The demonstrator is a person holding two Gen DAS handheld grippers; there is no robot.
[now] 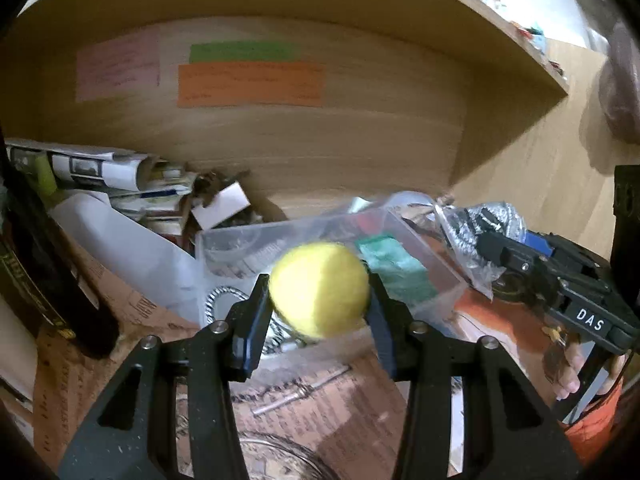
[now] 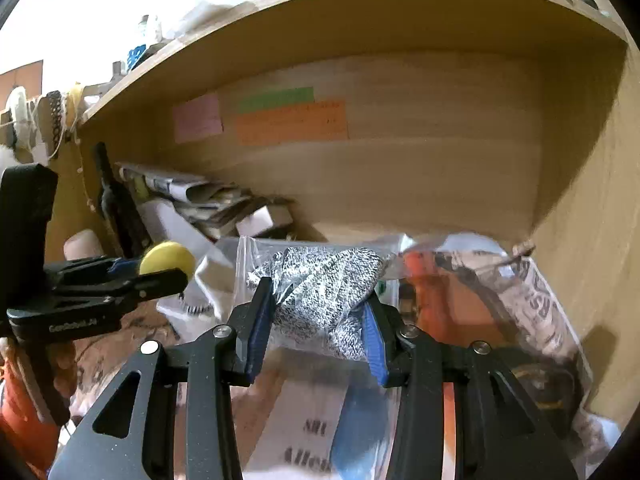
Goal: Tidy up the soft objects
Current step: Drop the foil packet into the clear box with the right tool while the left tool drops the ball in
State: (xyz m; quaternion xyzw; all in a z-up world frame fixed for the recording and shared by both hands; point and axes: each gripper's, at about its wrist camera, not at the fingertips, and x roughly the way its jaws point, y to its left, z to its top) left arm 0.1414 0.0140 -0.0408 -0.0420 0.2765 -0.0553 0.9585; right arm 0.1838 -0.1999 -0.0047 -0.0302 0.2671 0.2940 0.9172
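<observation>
While both my hands are raised above the clutter under the wooden shelf point(image 1: 460, 12), each one carries a soft thing clear of the pile, which I judge is so I can sort them without dragging anything else along.

My left hand-held gripper point(image 1: 320, 300) is closed to a middling width on the yellow ball point(image 1: 319, 289); the pads press its two sides and the ball bulges slightly above them, so the hold looks firm but gentle. Below the ball sits a clear plastic box point(image 1: 224, 248), and the ball hangs just in front of it, not touching it as far as I can tell. I read that as the ball being on its way to a place, perhaps the box, though I cannot say which.

My right hand-held gripper point(image 2: 320, 316) is pinched on the grey knitted glove in its clear bag point(image 2: 320, 292), the blue pads squeezing the fabric through the plastic. Bagged goods are slippery, so gripping the bulk of the knit makes sense. The glove hangs to the right of the yellow ball, well apart from it, above more bagged items near the shelf's right wall.
</observation>
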